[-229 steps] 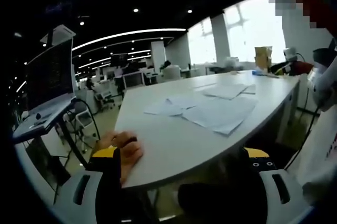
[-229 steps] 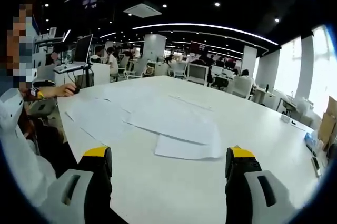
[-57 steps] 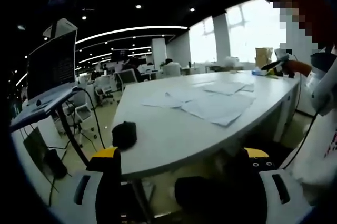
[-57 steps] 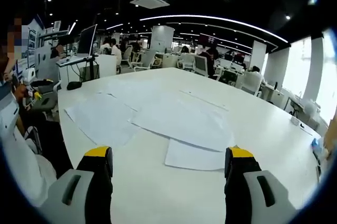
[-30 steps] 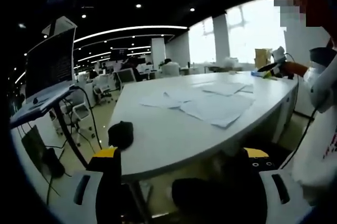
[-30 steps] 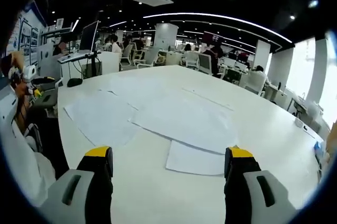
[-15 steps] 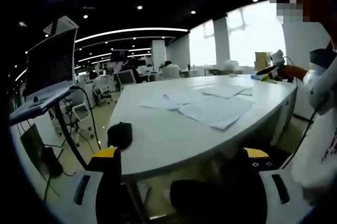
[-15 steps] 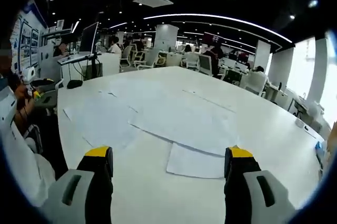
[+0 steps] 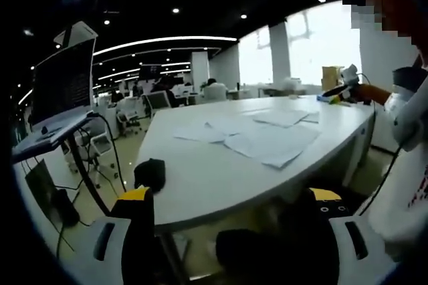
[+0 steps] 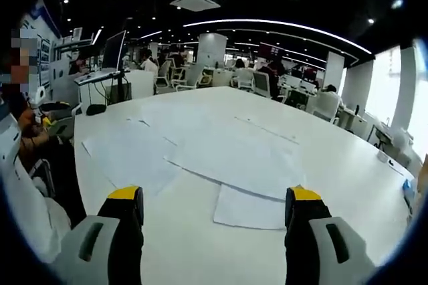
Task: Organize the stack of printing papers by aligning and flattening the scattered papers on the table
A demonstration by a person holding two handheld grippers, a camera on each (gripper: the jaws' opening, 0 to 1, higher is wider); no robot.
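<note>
Papers [image 10: 231,158] inboard (bare table [image 10: 334,158] edges)

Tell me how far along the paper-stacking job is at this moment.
Nothing looks done: the papers lie spread and overlapping across the white table, not aligned in one stack. Nothing is in hand: the right gripper is open above the table edge, the left gripper open and short of the table. Gathering, aligning and flattening all remain.
</note>
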